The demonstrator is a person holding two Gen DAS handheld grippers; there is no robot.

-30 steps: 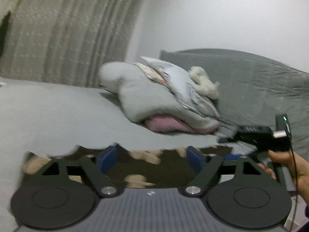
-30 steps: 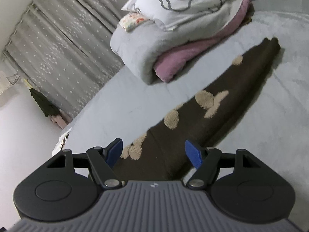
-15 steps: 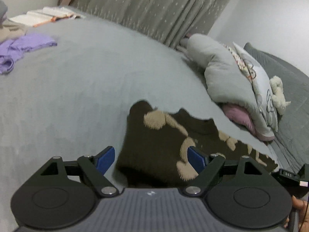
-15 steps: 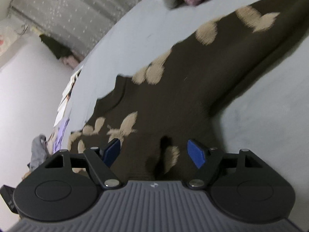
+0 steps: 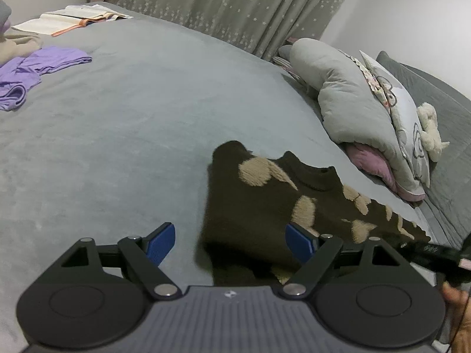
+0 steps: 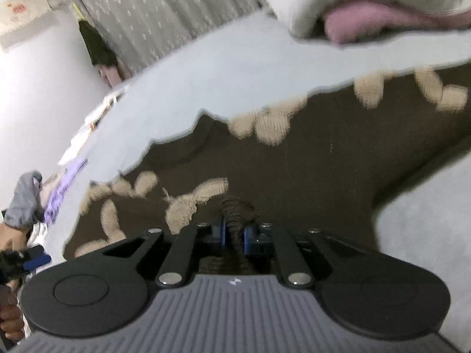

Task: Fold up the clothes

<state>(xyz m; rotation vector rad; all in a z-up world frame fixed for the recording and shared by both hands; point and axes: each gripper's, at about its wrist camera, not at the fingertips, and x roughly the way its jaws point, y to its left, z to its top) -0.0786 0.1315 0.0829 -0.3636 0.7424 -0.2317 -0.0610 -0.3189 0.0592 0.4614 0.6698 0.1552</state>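
Observation:
A dark brown sweater (image 5: 265, 206) with beige bow shapes lies spread on the grey bed (image 5: 132, 123). In the left wrist view my left gripper (image 5: 229, 242) hovers open over the sweater's near left edge, with the cloth lying between its blue pads but not pinched. In the right wrist view my right gripper (image 6: 234, 232) is shut on a bunched fold of the sweater (image 6: 294, 170) at its near hem. The other gripper's black body (image 5: 435, 253) shows at the right edge of the left wrist view.
A rolled grey quilt over a pink blanket (image 5: 353, 111) with a patterned pillow and a white plush toy (image 5: 429, 129) lies at the bed's head. Purple clothes (image 5: 35, 70) and an open book (image 5: 67, 20) sit at the far left. Curtains (image 5: 235, 6) hang behind.
My right gripper's jaws have closed on a fold of the sweater's hem. Both grippers swung round and came down to the sweater; the left one has kept still lately.

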